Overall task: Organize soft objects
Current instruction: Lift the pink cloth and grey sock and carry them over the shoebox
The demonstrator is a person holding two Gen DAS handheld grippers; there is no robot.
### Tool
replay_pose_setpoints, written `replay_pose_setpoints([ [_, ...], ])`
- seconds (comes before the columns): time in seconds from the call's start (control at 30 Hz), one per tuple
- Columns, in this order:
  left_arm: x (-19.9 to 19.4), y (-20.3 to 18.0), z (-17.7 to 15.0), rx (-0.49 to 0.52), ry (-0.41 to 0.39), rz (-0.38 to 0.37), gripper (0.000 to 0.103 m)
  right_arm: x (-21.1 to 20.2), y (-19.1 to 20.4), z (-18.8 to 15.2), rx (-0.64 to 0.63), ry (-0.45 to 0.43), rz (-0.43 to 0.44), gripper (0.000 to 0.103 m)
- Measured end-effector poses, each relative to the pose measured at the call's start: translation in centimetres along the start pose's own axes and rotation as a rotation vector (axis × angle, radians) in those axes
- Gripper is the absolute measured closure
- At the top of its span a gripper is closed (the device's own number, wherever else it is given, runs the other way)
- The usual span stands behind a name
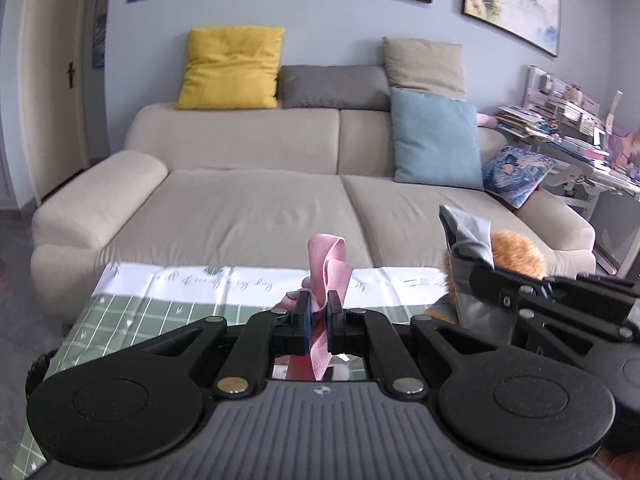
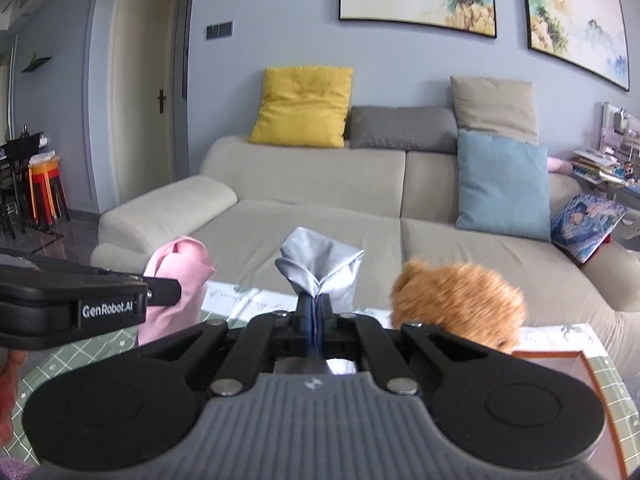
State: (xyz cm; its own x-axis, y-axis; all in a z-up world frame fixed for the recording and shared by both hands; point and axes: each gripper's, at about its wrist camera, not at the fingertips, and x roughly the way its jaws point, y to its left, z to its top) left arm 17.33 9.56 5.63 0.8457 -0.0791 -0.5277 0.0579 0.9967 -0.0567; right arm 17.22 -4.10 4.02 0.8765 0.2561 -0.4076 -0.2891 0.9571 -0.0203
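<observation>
My left gripper (image 1: 318, 312) is shut on a pink cloth (image 1: 328, 268) and holds it above the green checked tablecloth (image 1: 160, 312). The pink cloth also shows in the right wrist view (image 2: 176, 280), hanging from the left gripper. My right gripper (image 2: 316, 312) is shut on a grey cloth (image 2: 320, 264), held up over the table. The grey cloth also shows in the left wrist view (image 1: 468, 248). A brown plush toy (image 2: 460, 304) sits on the table just right of the right gripper, and also shows in the left wrist view (image 1: 516, 256).
A beige sofa (image 1: 260, 200) stands behind the table with a yellow cushion (image 1: 232, 68), a grey one (image 1: 332, 86), a tan one (image 1: 424, 64) and a blue one (image 1: 436, 140). A brown wooden box rim (image 2: 560, 360) lies at the table's right. A cluttered desk (image 1: 568, 136) stands far right.
</observation>
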Motion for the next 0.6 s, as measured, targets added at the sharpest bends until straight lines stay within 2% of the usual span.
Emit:
replay_pose_setpoints([
  [0.27,-0.9,-4.4,2.4,0.079,-0.043,-0.050,0.096,-2.9,-3.7,2.3,0.007,-0.041,0.008,0.103],
  [0.6,-0.7,-10.4,5.2,0.159,-0.079,-0.139,0.096,-5.7,-10.2,5.1,-0.004,-0.075,-0.065,0.103],
])
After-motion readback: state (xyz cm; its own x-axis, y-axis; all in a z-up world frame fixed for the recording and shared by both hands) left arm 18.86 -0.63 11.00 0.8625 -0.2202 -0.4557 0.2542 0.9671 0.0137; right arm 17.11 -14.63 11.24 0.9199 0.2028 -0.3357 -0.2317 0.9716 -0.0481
